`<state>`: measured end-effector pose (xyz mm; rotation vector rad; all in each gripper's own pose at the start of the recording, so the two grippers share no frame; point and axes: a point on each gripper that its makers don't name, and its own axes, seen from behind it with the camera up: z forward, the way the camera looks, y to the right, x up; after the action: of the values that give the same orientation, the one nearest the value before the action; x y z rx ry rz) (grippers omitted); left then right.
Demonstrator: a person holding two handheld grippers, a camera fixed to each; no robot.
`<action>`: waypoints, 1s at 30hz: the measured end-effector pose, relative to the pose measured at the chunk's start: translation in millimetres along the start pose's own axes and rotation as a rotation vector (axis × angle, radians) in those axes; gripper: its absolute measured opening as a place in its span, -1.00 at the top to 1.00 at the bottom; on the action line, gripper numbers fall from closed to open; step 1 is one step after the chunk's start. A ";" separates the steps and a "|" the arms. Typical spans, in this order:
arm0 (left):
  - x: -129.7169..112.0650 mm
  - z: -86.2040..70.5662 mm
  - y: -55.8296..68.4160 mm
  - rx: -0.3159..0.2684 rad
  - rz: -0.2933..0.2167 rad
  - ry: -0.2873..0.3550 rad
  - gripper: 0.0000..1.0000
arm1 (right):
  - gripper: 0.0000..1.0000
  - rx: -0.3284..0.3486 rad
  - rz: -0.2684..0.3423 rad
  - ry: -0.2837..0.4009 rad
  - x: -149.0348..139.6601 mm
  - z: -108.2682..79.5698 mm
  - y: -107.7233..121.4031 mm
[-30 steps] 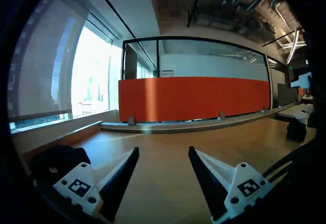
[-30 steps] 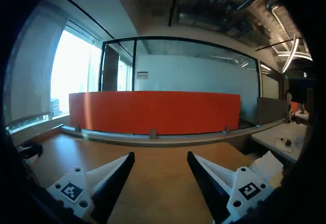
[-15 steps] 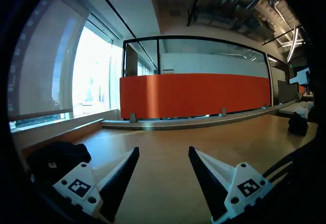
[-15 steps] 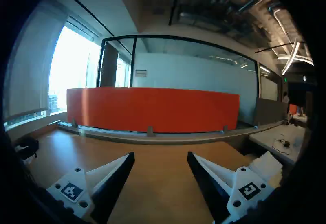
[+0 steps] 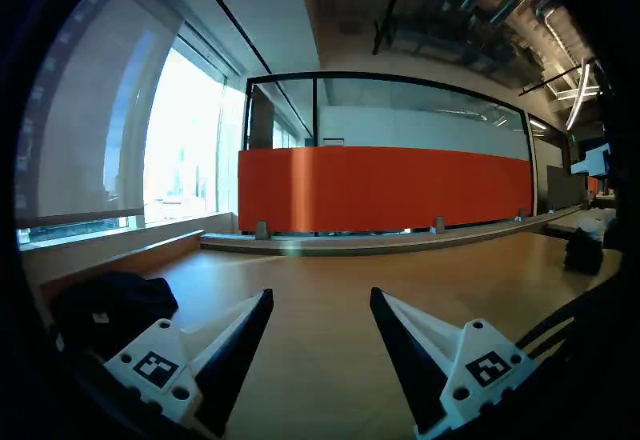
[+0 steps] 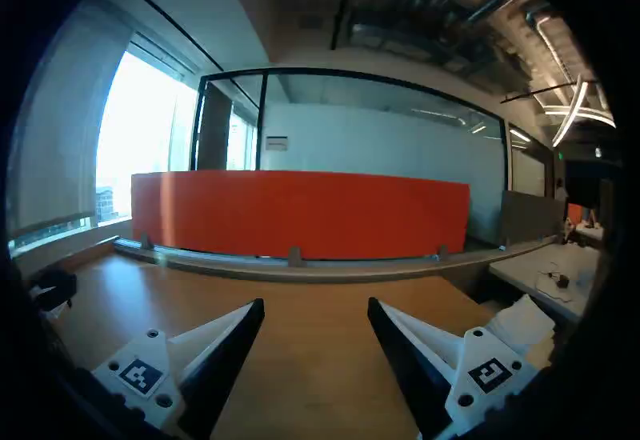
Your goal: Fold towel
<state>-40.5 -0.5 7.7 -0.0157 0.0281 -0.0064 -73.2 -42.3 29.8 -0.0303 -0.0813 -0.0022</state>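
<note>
Holds the left gripper [image 5: 320, 292] low over the wooden worktop [image 5: 336, 272], fingers [image 5: 232, 344] spread wide and gripping nothing, with bare wood in the gap. Finds the towel [image 5: 112, 308], a dark crumpled heap with a small pale tag, at the lower left of the left gripper view. Lies on the worktop there, behind the base of the left-hand finger and well clear of both tips. Faces an orange partition [image 5: 384, 188] across the middle of the frame, with bright windows [image 5: 180, 152] at the left. Shows a dark lump [image 5: 582, 252] at the right edge, too small to name.

Holds the right gripper [image 6: 316, 302] the same way over the same wood, fingers parted and empty. Catches a white crumpled thing [image 6: 524, 320] at the lower right, behind the right-hand finger, and a dark shape [image 6: 52, 288] at the left edge — cannot tell what either is.
</note>
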 end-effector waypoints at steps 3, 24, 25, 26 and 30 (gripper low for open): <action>0.1 -0.3 -0.1 0.000 0.000 0.000 -0.79 | -1.00 0.002 0.000 0.005 -0.9 0.0 2.5; 1.2 -0.1 -0.4 0.000 0.001 -0.001 -0.93 | -1.00 -0.005 -0.039 0.072 -20.7 -1.4 22.2; 1.2 -0.2 -0.4 0.000 0.001 -0.001 -0.93 | -1.00 -0.006 -0.034 0.071 -24.2 -1.4 23.7; 1.3 -0.2 -0.4 0.000 0.001 -0.001 -0.93 | -1.00 -0.007 -0.030 0.069 -27.6 -1.4 25.3; 1.5 -0.3 -0.5 0.000 0.001 -0.001 -0.93 | -1.00 -0.006 -0.017 0.067 -43.3 -0.6 31.1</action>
<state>-39.0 -1.0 7.4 -0.0155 0.0272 -0.0056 -116.2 -11.2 24.7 -0.0353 -0.0141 -0.0205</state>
